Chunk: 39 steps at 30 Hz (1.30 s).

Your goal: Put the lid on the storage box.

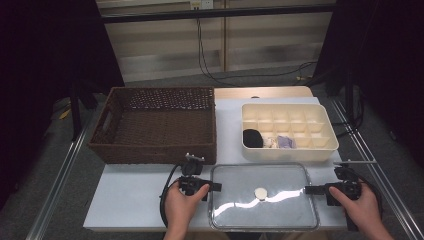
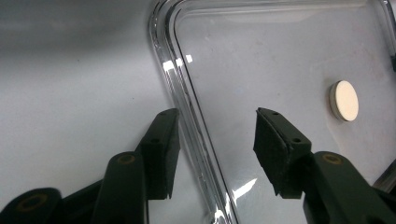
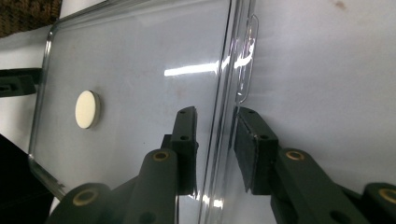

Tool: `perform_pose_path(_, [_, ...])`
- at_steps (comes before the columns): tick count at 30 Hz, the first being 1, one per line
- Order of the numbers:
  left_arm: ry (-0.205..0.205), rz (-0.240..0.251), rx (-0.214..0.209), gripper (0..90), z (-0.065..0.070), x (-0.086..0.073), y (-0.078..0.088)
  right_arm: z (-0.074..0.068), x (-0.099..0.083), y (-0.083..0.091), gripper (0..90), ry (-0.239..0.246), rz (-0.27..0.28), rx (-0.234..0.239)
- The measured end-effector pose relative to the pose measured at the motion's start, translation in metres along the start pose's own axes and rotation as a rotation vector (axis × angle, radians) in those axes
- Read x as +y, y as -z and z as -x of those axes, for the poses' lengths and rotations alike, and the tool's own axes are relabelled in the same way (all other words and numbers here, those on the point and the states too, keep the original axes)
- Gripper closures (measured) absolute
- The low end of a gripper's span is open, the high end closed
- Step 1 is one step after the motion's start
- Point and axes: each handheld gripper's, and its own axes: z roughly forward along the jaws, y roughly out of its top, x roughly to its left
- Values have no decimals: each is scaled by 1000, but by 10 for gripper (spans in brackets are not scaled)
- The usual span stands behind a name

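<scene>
A clear rectangular plastic lid (image 1: 280,215) with a white round knob (image 1: 261,193) lies flat at the table's front edge. My left gripper (image 1: 212,187) is at its left edge. In the left gripper view the jaws (image 2: 217,114) stand open astride the lid's rim (image 2: 187,107), one outside and one over the lid, well clear of it. My right gripper (image 1: 307,190) is at the right edge. There the jaws (image 3: 215,112) straddle the rim (image 3: 224,79) closely, below a small tab, with a thin gap showing on the inner side. The knob (image 3: 86,108) sits mid-lid.
A dark wicker basket (image 1: 157,125) stands at the back left. At the back right a cream compartment tray (image 1: 290,150) holds a black item (image 1: 252,138) and a few small pieces. The white tabletop (image 1: 130,195) lies bare left of the lid.
</scene>
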Motion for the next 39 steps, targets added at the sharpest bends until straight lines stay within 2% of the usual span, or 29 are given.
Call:
perform_pose_path(4, [5,0,-3,486,0,0,0,1,0,0,712,2,3,-1])
perform_pose_path(5, [-5,-5,17,482,0,1,0,0,-1,0,713,-3,8,-2])
perform_pose_path(6, [14,-3,0,482,1,1,-1,0,-1,0,712,-1,5,-7])
perform_pose_path(7, [17,-7,0,482,1,1,-1,-1,0,0,712,-3,4,-11])
perform_pose_path(9, [8,-12,18,485,3,1,-1,-1,0,0,712,-3,3,-14])
perform_pose_path(11, [12,-5,19,465,4,0,-1,0,0,0,713,-7,2,-10])
perform_pose_path(14, [-25,8,44,465,8,-2,-2,0,1,0,714,-10,0,-4])
perform_pose_path(15, [-45,7,45,463,8,-3,-1,1,1,0,716,-11,0,-3])
perform_pose_path(16, [-43,5,35,462,7,-3,0,1,1,0,719,-12,1,-1])
perform_pose_path(19, [-6,-8,1,474,3,-2,2,2,1,1,735,-27,-3,9])
perform_pose_path(20, [16,-33,-7,474,4,-2,4,3,2,1,735,-21,-6,9])
perform_pose_path(21, [19,-51,-13,478,4,-3,4,2,2,1,735,-27,-9,10])
perform_pose_path(25, [14,-39,-22,460,3,-6,5,3,2,0,735,-18,-5,9])
perform_pose_path(27, [41,-29,-33,446,3,-6,4,3,1,0,736,-23,-2,11])
perform_pose_path(30, [58,-38,-40,458,0,-5,4,4,1,0,737,-23,1,13])
perform_pose_path(31, [79,-35,-55,458,-2,-5,4,4,1,0,737,-28,3,16])
perform_pose_path(33, [75,-40,-66,476,-1,-4,2,4,0,0,736,-25,4,16])
perform_pose_path(34, [45,-49,-45,470,-1,-2,2,4,0,0,736,-30,7,22])
perform_pose_path(35, [61,-61,-31,456,3,-1,1,4,0,-1,734,-28,8,25])
perform_pose_path(37, [52,-70,-16,449,6,0,1,1,0,-1,730,-25,8,9])
perform_pose_path(38, [39,-73,-8,473,4,0,1,2,0,-1,731,-17,10,7])
perform_pose_path(39, [42,-67,6,529,2,0,2,3,-1,-1,735,-22,13,19])
